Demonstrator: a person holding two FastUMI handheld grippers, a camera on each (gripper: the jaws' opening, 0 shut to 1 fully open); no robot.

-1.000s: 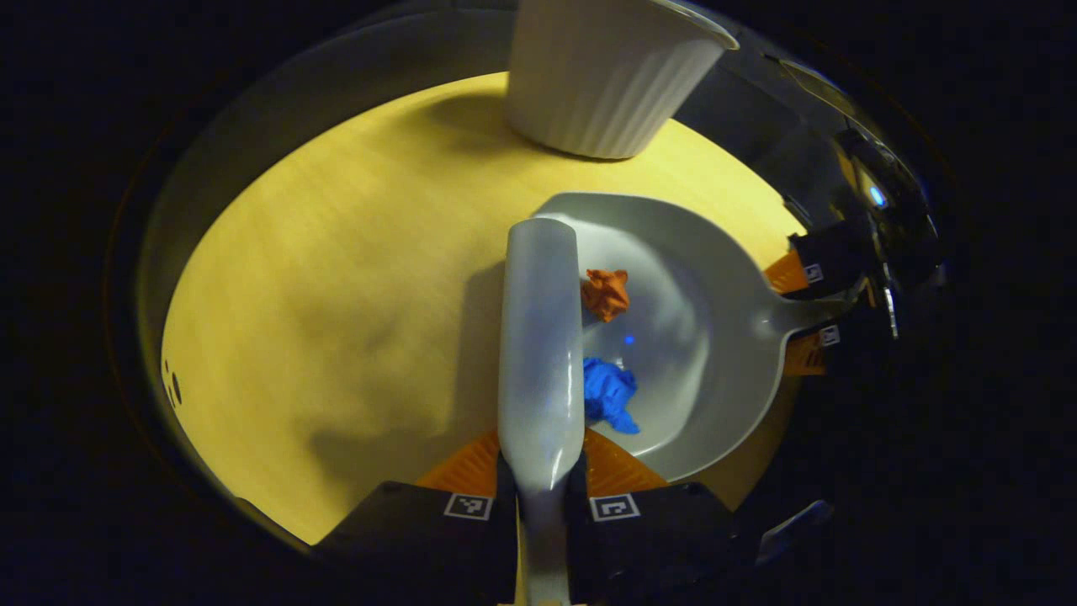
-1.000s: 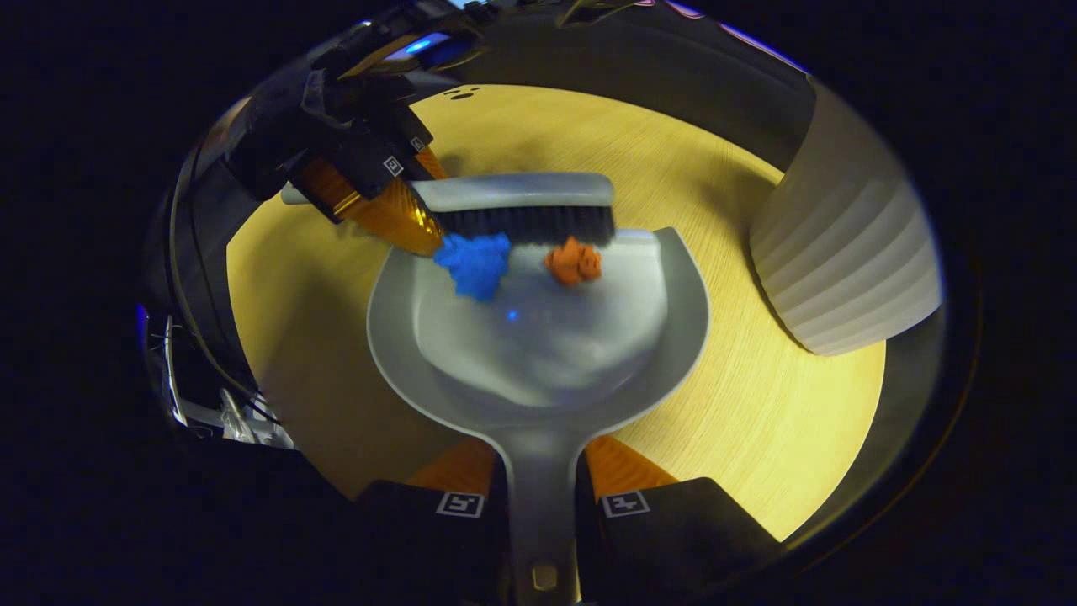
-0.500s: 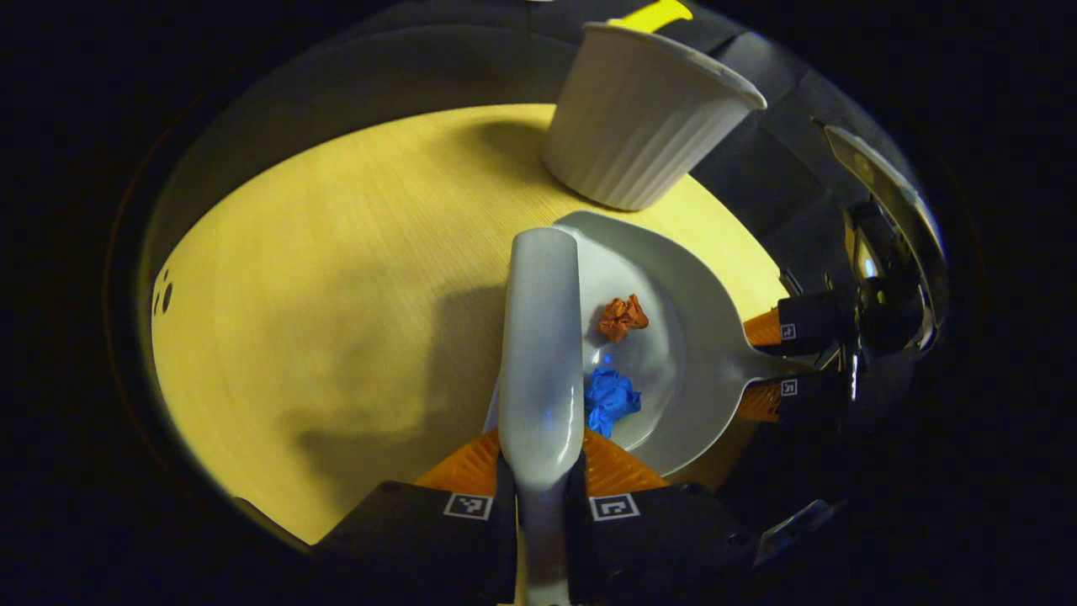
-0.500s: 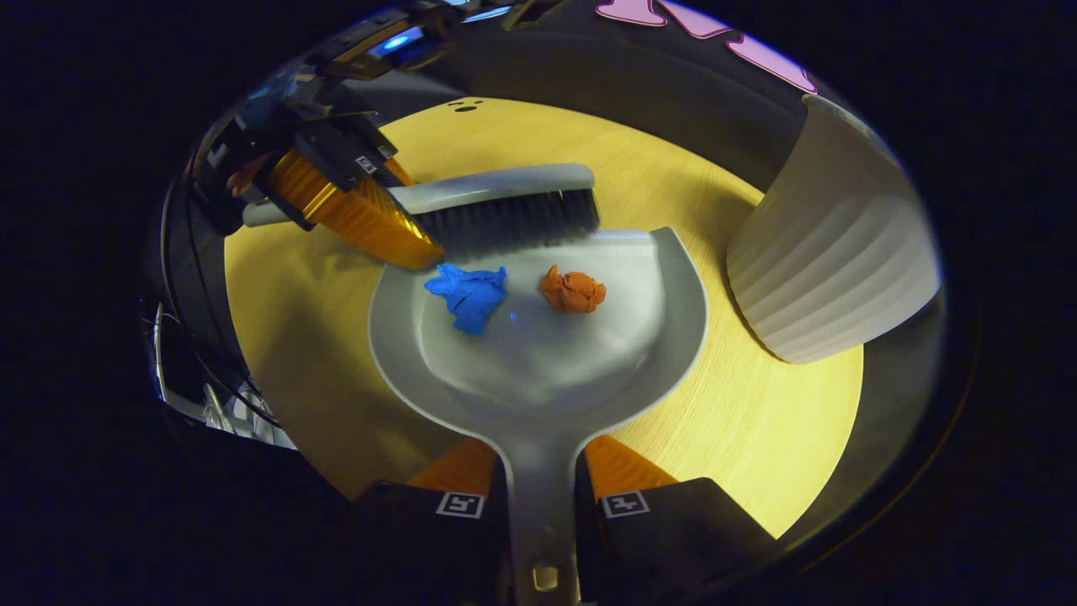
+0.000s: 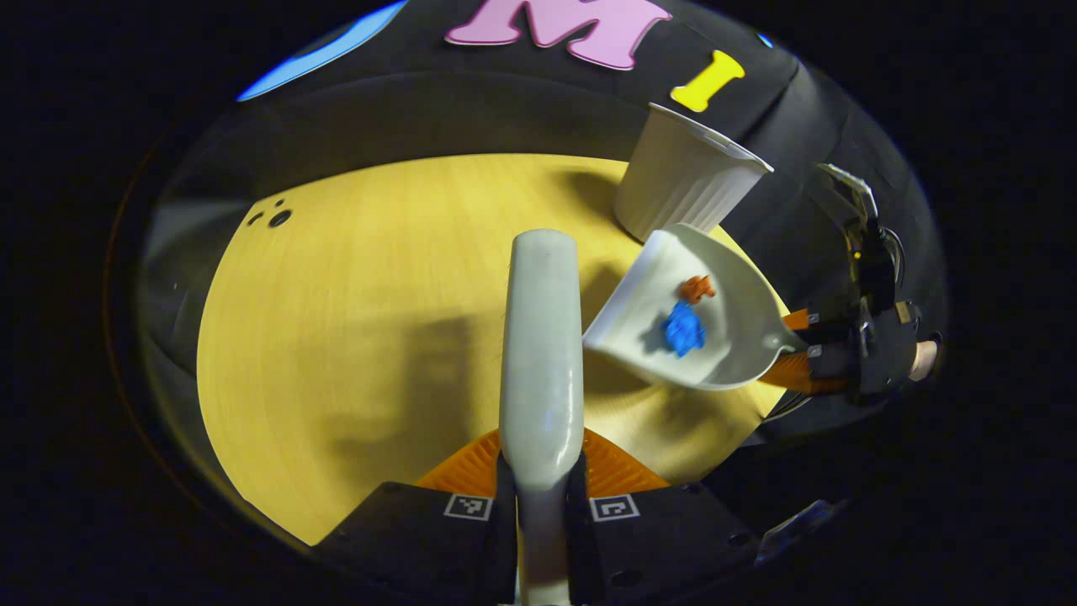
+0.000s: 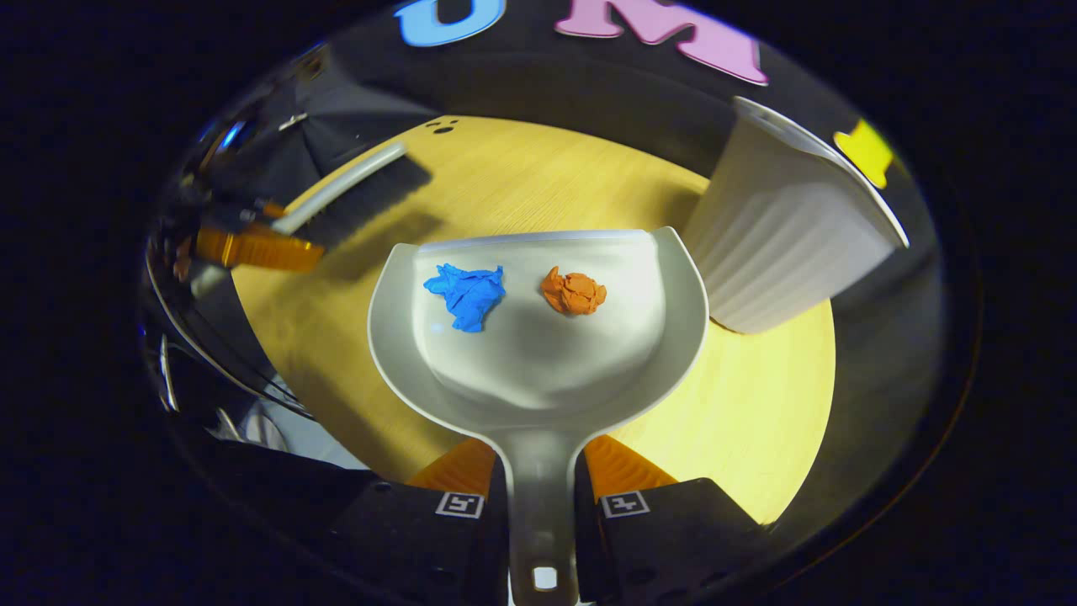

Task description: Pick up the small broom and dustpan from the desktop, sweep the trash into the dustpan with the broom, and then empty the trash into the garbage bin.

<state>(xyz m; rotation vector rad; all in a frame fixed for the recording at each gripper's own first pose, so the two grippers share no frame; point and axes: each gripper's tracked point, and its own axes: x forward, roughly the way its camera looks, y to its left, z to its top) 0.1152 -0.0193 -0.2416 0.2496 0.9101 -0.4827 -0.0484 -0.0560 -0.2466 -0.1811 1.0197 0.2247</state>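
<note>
My right gripper [image 6: 542, 471] is shut on the handle of the grey dustpan [image 6: 538, 370], which hangs above the wooden desktop [image 6: 757, 404]. A blue paper wad [image 6: 465, 291] and an orange paper wad [image 6: 574, 291] lie in the pan near its front lip. My left gripper [image 5: 541, 471] is shut on the handle of the small grey broom [image 5: 540, 337], held over the desktop [image 5: 353, 337]. In the left gripper view the dustpan [image 5: 724, 337] floats to the right with both wads, beside the white ribbed bin [image 5: 683, 181]. In the right gripper view the broom [image 6: 353, 195] is off to the far left.
The white ribbed garbage bin [image 6: 782, 227] stands at the back right of the desktop, just beyond the dustpan's right corner. A few small dark holes [image 5: 273, 217] mark the desktop's far left. The black cloth wall runs behind the table.
The dustpan has lifted off the desktop with both wads in it and sits closer to the bin. The broom has risen and pulled away to the left, clear of the pan.
</note>
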